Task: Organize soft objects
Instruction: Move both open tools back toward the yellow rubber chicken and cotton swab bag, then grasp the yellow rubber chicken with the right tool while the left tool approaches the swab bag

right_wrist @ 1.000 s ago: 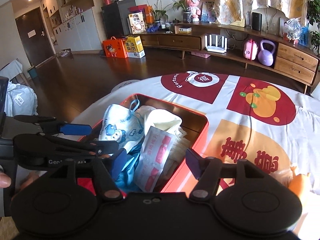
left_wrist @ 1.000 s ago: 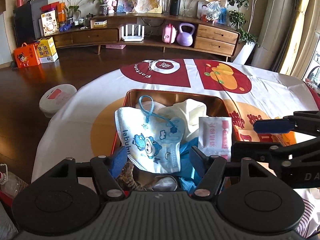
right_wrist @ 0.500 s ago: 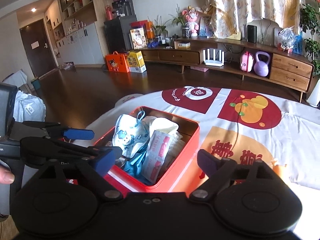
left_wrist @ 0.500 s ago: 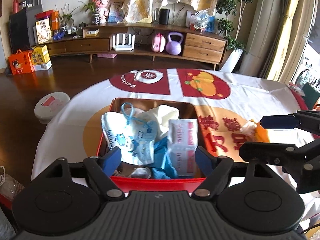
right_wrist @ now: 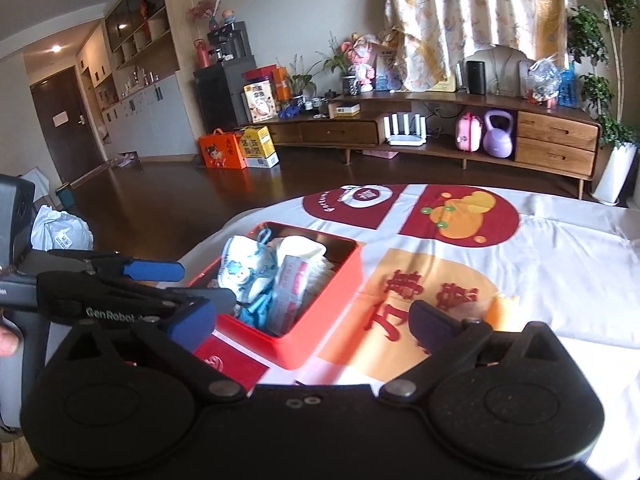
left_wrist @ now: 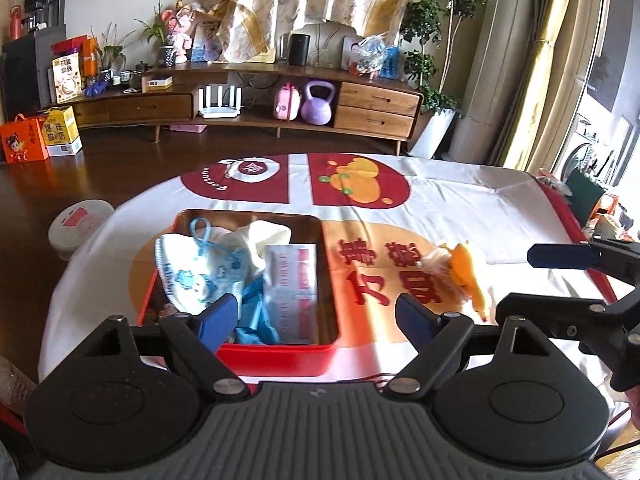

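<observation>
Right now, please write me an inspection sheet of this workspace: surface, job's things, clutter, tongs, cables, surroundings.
Surface: table under a white cloth with red and orange prints.
Job's things: red tin holding a cartoon face mask, a cream cloth, a sachet and something blue; an orange soft toy lies on the cloth outside the tin, on its right in the left view.
Clutter: red card beside the tin.
Tongs: left tongs and right tongs have just been opening; both open, nothing between them.
Cables: a few behind the router on the sideboard.
Surroundings: wooden sideboard, purple kettlebell, curtains, plants, gift boxes on a dark floor.
</observation>
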`<control>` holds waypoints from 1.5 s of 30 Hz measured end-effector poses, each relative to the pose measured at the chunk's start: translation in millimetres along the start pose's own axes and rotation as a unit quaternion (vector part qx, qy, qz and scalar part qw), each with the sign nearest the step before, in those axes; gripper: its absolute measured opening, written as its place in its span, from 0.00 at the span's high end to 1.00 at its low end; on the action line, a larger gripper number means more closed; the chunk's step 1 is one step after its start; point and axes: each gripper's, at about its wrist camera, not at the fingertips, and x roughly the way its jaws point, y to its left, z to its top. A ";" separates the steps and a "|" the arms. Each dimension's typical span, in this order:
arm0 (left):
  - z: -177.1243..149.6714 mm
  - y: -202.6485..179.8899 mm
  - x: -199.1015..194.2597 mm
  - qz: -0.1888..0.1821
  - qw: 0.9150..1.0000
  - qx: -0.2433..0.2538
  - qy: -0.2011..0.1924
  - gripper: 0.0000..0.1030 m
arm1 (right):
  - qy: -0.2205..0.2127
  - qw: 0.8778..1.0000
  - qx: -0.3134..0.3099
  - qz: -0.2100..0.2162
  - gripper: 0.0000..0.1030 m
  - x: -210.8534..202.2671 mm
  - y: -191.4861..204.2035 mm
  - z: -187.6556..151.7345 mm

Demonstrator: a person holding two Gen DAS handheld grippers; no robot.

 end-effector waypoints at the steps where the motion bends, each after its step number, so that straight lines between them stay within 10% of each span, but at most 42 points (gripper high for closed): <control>1: -0.8 -3.7 -1.0 -0.003 1.000 -0.001 0.000 0.13 | -0.001 1.000 0.000 -0.002 0.00 -4.1 -3.2 -2.4; 27: -9.2 -105.7 55.1 -0.051 0.999 0.017 0.007 0.01 | -0.010 0.995 0.020 -0.093 0.00 -48.2 -105.5 -34.8; 45: -9.4 -134.9 135.0 -0.035 0.998 0.036 0.025 0.01 | 0.033 0.992 0.055 -0.112 0.08 33.0 -159.8 -15.5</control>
